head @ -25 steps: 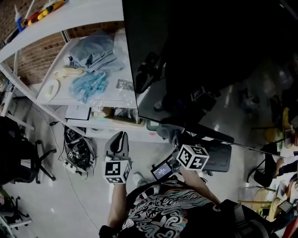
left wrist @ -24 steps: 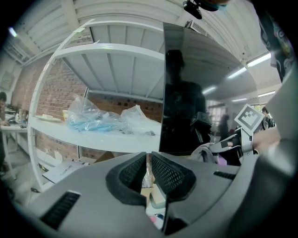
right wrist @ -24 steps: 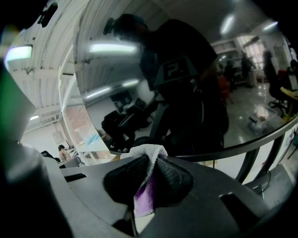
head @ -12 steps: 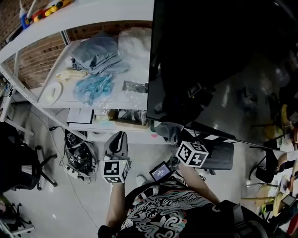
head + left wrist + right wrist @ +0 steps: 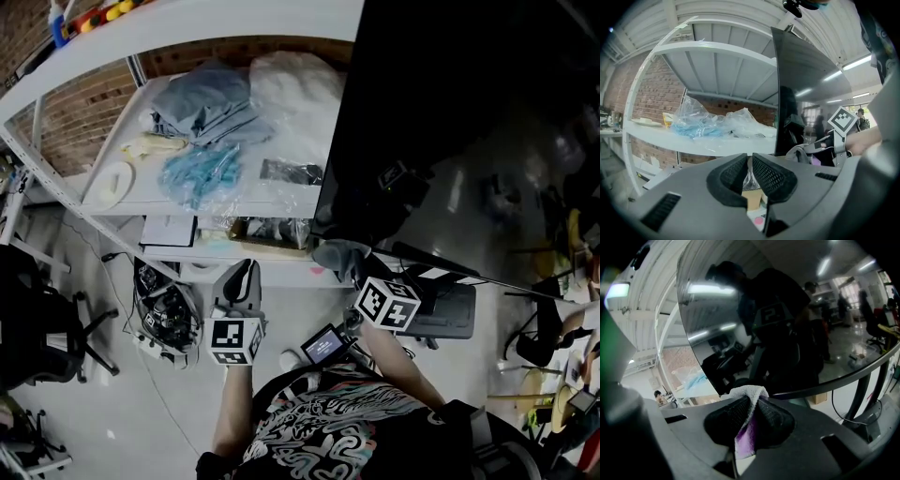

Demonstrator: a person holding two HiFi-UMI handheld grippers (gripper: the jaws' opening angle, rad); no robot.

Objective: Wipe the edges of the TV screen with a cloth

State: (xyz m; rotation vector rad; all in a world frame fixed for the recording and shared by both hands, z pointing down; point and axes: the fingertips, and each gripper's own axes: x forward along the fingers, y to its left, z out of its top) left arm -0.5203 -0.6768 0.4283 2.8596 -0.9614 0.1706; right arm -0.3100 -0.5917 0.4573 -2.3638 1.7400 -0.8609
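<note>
At the left, on the white shelf [image 5: 141,204], one pile of folded grey-blue fabric [image 5: 197,108] is being kept by the back edge. One clear bag of blue items [image 5: 197,173] is lying nearer the front edge, and one white bag [image 5: 291,94] is lying at the right end.

Below the shelf's front edge the left tool [image 5: 242,278] is being held idle. Its jaws are being kept almost together, with nothing between them.

Further right, the one cloth [image 5: 339,253] is being clamped in the right tool [image 5: 354,272], the second of the two, its jaws being pressed tight on a fold. The cloth is being held at the lower left corner of the one TV screen [image 5: 450,112]. Whether it is touching the bottom edge or just short of it cannot be told.

Over the last second the screen's left edge is being seen ever further right in the head view, and more of the shelf is being uncovered. Both tools are being kept in much the same spots. The cloth, earlier under the bottom edge inward of the corner, is now being brought to that corner. The bottom-edge pass is judged to be ending, with the left edge probably being taken next.
</note>
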